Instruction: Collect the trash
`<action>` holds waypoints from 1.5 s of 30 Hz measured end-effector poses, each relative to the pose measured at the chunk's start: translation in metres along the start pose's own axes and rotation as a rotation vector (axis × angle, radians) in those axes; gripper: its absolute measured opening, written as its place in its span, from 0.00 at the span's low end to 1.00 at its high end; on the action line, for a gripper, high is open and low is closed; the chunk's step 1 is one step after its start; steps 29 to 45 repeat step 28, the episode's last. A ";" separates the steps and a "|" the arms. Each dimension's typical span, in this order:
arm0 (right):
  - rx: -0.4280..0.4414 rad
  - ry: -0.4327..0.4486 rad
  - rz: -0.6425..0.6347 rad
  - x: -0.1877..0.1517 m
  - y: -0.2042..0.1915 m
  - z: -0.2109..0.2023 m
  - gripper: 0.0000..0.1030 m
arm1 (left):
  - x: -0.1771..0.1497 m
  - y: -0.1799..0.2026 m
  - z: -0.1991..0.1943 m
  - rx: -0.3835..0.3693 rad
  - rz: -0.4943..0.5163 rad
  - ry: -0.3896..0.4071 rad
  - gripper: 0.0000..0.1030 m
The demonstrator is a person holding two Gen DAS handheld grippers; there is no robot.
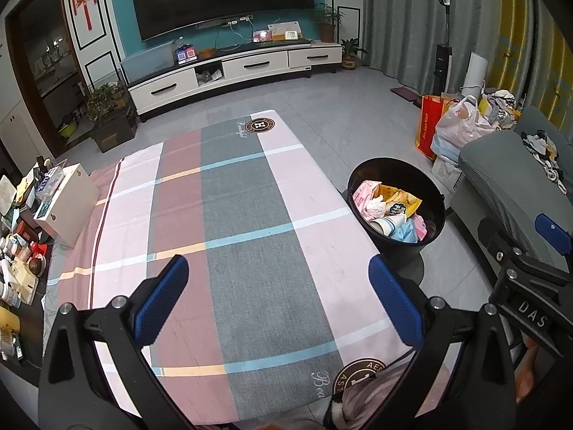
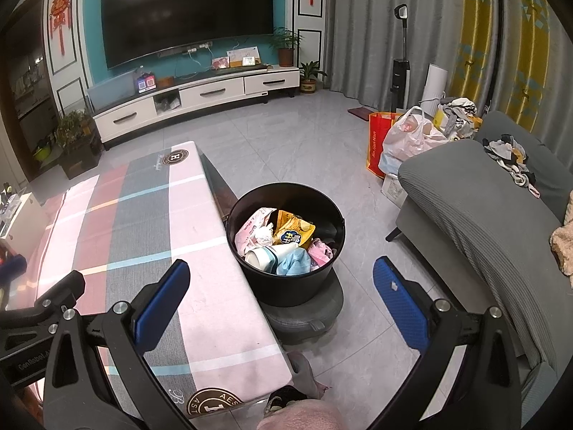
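A black trash bin point(image 2: 318, 197) stands on a grey round base to the right of the table, holding wrappers, a paper cup and tissue point(image 2: 283, 242); it also shows in the left wrist view point(image 1: 429, 182). My left gripper point(image 1: 279, 297) is open and empty above the plaid tablecloth point(image 1: 232, 222). My right gripper point(image 2: 283, 301) is open and empty, over the table's right edge and near side of the bin. The right gripper's body shows at the right of the left wrist view point(image 1: 530, 286).
A grey sofa point(image 2: 483, 208) with clothes stands right of the bin. Bags point(image 2: 412, 139) sit on the floor beyond it. A white box point(image 1: 68, 204) and clutter lie at the table's left end. A TV cabinet point(image 1: 232, 68) runs along the far wall.
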State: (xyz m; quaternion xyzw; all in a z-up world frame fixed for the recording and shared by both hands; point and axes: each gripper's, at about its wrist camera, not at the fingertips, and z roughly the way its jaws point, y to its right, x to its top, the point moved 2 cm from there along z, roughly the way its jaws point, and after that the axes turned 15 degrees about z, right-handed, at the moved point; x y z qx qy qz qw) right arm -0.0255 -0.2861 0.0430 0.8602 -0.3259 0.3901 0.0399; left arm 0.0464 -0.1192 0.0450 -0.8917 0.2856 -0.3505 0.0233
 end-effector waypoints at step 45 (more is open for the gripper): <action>0.000 0.000 -0.001 0.001 0.000 0.001 0.97 | 0.001 0.000 -0.006 0.015 -0.009 0.007 0.97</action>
